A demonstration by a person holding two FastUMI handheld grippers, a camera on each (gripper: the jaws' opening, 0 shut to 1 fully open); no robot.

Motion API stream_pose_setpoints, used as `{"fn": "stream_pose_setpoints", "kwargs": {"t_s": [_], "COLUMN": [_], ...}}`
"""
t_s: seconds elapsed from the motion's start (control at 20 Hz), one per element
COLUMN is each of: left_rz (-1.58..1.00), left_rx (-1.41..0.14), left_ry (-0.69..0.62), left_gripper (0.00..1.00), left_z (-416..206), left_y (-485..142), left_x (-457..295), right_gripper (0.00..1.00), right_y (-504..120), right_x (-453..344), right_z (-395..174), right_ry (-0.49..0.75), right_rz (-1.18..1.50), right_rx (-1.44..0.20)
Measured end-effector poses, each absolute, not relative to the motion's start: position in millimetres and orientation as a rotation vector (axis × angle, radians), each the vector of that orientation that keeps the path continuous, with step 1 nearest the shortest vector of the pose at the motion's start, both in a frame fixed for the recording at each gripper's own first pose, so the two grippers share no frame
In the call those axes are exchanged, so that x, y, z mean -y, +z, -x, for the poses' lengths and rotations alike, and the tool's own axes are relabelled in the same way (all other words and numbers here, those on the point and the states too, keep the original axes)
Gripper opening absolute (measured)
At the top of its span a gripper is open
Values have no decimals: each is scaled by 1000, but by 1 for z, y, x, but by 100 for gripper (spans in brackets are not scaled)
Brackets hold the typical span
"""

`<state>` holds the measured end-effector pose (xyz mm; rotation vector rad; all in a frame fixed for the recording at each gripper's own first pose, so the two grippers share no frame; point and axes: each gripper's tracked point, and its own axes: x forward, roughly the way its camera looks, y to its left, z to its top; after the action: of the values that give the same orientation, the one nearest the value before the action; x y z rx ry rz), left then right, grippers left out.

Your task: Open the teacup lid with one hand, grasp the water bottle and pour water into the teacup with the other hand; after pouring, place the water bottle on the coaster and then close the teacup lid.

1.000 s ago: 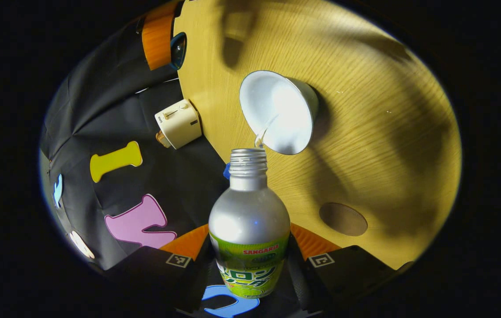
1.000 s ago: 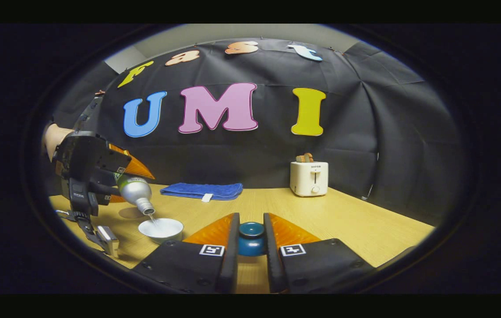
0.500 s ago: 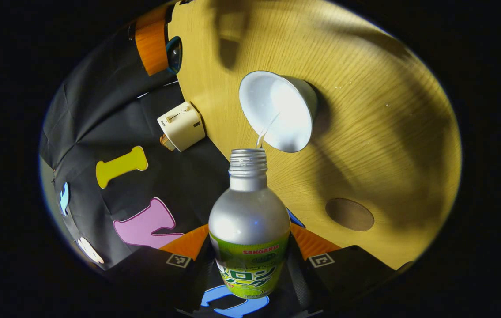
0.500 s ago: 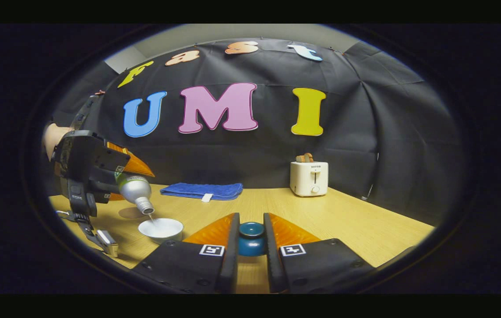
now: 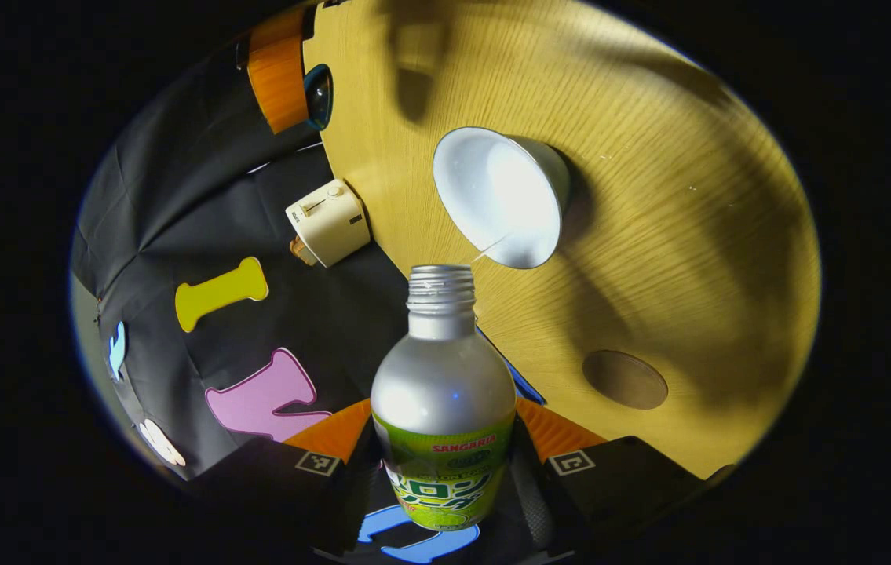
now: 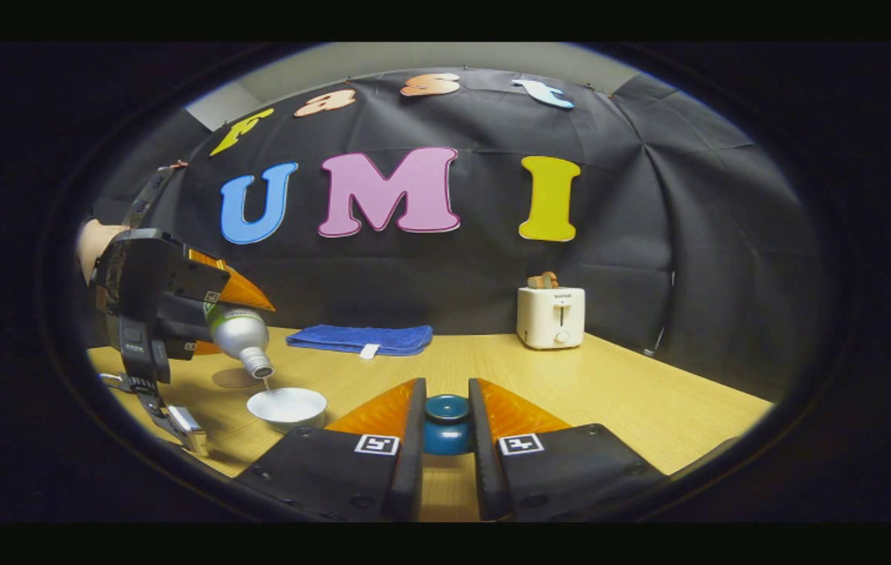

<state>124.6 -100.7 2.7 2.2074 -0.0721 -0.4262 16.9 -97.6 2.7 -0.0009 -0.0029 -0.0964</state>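
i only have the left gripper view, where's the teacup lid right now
Observer: The right claw is shut on the teacup lid, off to the side of the white teacup.
Operator: is my bottle mouth touching the rim
Observer: No. Side-on, the water bottle mouth hangs above the rim, apart from it, with a thin trickle falling in.
Operator: anything behind the cup
Observer: A folded blue towel lies by the wall, apart from the teacup.

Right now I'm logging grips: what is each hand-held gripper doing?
Left hand-held gripper: closed on the water bottle, tipped over the teacup.
Right hand-held gripper: closed on the blue teacup lid.
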Motion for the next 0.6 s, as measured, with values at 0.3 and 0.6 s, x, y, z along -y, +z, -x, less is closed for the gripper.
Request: {"fn": "stream_pose_setpoints", "kwargs": {"t_s": [0.3, 0.6], "left_rz": [-2150, -2052], "left_rx": [92, 137], "left_ry": [-429, -448], "left_gripper": [81, 81], "left_z": [-124, -110], "left_y": [1, -5], "left_x": [100, 109], "right_gripper": [28, 28], "right_y": [3, 3], "right_x": [99, 101], "right_z": [-16, -14], "right_ry": [-104, -115], "right_rz": [2, 2], "right_rx": [3, 4]}}
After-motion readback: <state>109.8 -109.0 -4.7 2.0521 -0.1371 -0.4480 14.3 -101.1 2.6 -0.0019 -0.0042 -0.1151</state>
